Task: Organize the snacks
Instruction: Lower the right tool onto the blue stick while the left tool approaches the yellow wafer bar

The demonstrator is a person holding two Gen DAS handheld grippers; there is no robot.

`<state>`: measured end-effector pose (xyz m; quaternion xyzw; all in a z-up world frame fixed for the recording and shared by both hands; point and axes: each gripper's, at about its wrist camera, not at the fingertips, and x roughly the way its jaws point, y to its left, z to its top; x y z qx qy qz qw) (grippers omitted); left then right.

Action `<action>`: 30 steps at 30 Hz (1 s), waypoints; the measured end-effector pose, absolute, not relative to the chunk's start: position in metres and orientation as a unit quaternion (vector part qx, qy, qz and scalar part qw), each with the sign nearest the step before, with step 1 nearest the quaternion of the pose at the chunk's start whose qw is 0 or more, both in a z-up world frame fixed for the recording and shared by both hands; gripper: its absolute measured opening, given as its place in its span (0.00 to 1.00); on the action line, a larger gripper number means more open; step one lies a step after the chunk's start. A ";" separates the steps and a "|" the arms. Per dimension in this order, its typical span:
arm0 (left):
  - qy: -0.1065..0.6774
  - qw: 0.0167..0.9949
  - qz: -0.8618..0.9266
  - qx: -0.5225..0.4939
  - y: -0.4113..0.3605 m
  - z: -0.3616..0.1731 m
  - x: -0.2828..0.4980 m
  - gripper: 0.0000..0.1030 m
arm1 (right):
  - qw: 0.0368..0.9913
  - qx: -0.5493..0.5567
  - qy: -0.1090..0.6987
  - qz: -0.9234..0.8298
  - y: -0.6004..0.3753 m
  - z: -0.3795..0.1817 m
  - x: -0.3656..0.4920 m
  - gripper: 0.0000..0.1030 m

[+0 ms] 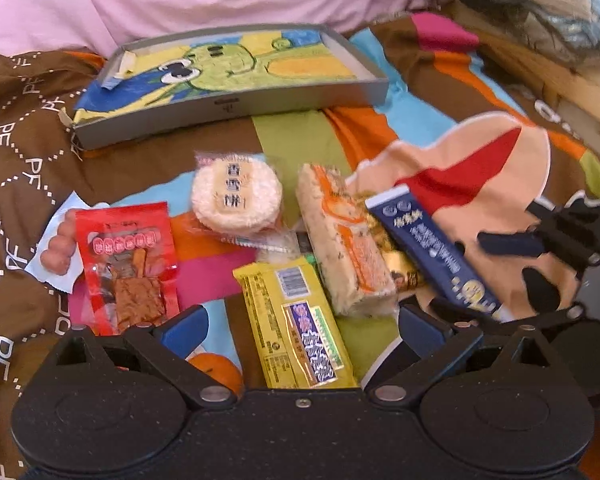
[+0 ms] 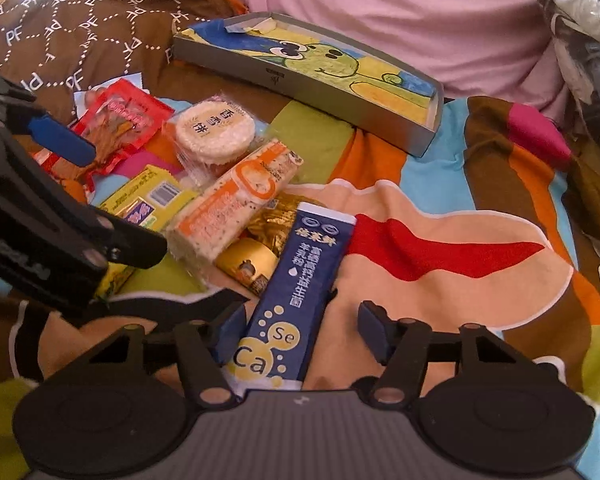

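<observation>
Left gripper [image 1: 300, 332] fingers spread wide, yellow packet [image 1: 296, 324] between them, untouched. Right gripper [image 2: 300, 334] fingers likewise released, blue sachet [image 2: 300, 292] between, nearer left pad. Grey tray [image 2: 400, 120] well beyond.

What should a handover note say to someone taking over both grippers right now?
Left gripper: open, empty, straddling the yellow packet.
Right gripper: open, fingers either side of the blue sachet, not closed on it.
Snacks lie in a loose pile on the bedspread: red packet, round rice cracker, orange-and-white bar, gold wrapper partly under the bar and the sachet.
Grey tray sits behind the pile and holds no snacks.
Done: nothing sorted yet.
Left: likely move each snack into the tray, perhaps starting with the blue sachet and the yellow packet.
</observation>
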<state>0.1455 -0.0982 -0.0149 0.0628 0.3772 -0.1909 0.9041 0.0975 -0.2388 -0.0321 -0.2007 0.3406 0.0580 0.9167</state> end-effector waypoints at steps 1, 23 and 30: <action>0.381 0.902 -0.190 0.072 -0.100 -0.017 0.146 0.97 | 0.916 -0.201 0.343 0.061 -0.241 -0.031 0.096 0.64; 0.428 0.877 -0.168 0.139 -0.110 -0.031 0.159 0.65 | 0.912 -0.209 0.340 0.096 -0.236 -0.029 0.089 0.67; 0.430 0.876 -0.164 0.145 -0.093 -0.029 0.158 0.60 | 0.914 -0.142 0.359 0.123 -0.239 -0.026 0.093 0.68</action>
